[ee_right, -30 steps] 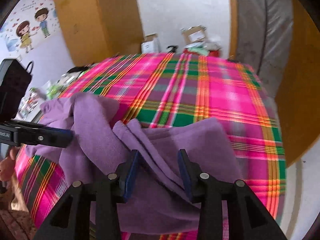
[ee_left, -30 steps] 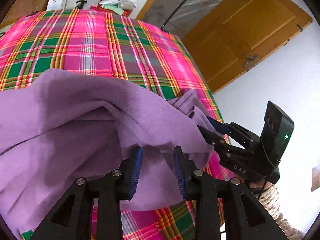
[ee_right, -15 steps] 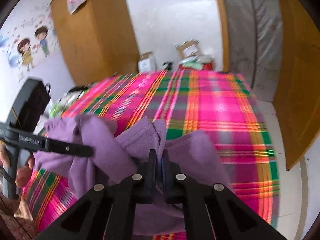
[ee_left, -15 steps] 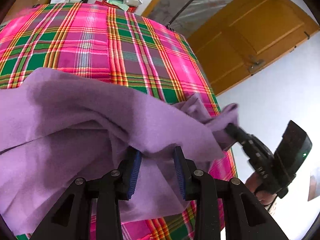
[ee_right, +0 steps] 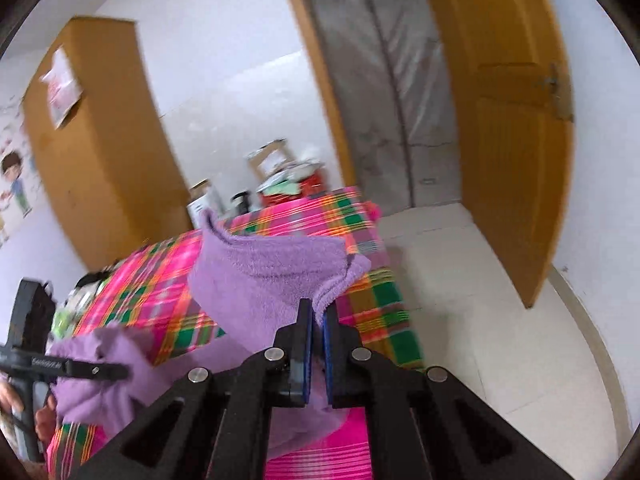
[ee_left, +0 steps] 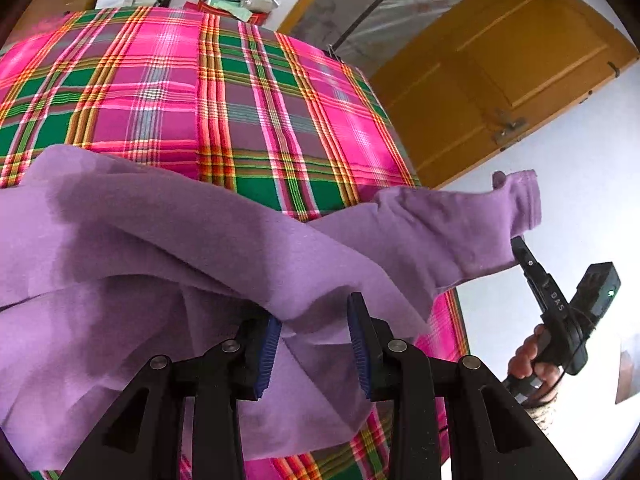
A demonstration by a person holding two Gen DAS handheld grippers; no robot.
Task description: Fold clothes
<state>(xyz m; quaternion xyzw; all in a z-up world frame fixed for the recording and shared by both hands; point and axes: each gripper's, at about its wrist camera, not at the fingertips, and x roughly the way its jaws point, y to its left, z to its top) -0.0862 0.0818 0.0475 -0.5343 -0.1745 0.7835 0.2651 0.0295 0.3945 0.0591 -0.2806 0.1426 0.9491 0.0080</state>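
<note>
Right claw pinches purple garment; left claw straddles fold.

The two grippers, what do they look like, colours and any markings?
Both the left gripper and the right gripper have black angular fingers with silver round bolts and ribbed blue pads. Seen from the left wrist, the right one shows white lettering and a black box with a green light. A bare hand grips its handle.

The left gripper points toward twelve o'clock with its blue-padded fingers spread apart, fabric lying between them unclamped. The right gripper has its pads pressed nearly together, pinching a fold of cloth. A bare hand grips its handle at four o'clock.
</note>
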